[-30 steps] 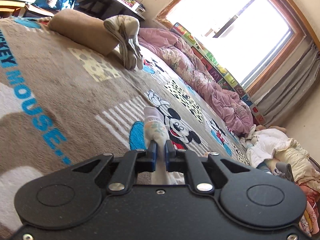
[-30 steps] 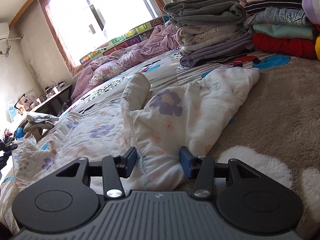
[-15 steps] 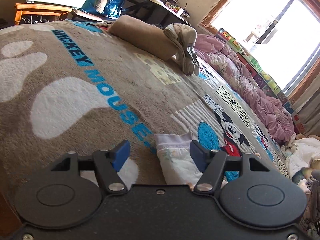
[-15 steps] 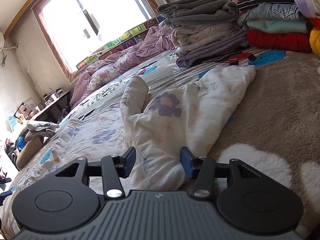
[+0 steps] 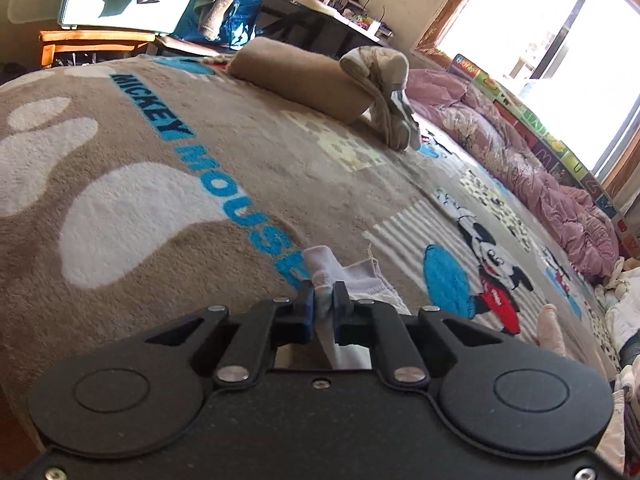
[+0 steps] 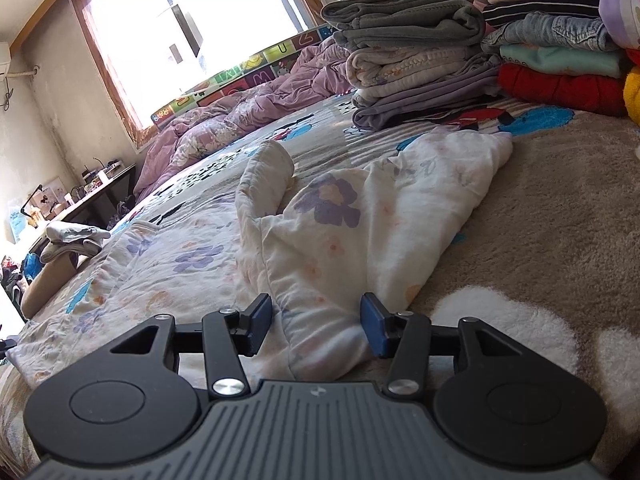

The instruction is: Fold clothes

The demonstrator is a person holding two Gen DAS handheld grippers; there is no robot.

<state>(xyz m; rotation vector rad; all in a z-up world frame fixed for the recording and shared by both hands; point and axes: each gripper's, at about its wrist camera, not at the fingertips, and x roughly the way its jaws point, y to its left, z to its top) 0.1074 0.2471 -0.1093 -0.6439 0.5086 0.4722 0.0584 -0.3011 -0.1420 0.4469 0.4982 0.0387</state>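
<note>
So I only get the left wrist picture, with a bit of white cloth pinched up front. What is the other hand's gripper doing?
Observer: The right gripper sits with its jaws apart around a fold of the white floral garment, pads not pressing it.
Operator: Is that the same cloth my side has?
Observer: I cannot tell for sure. Your left gripper is closing on a white hem, and the floral garment spreads wide over the bed.
Operator: Anything folded already?
Observer: Yes, a stack of folded clothes stands at the far right on the Mickey Mouse blanket, beyond the garment.
</note>
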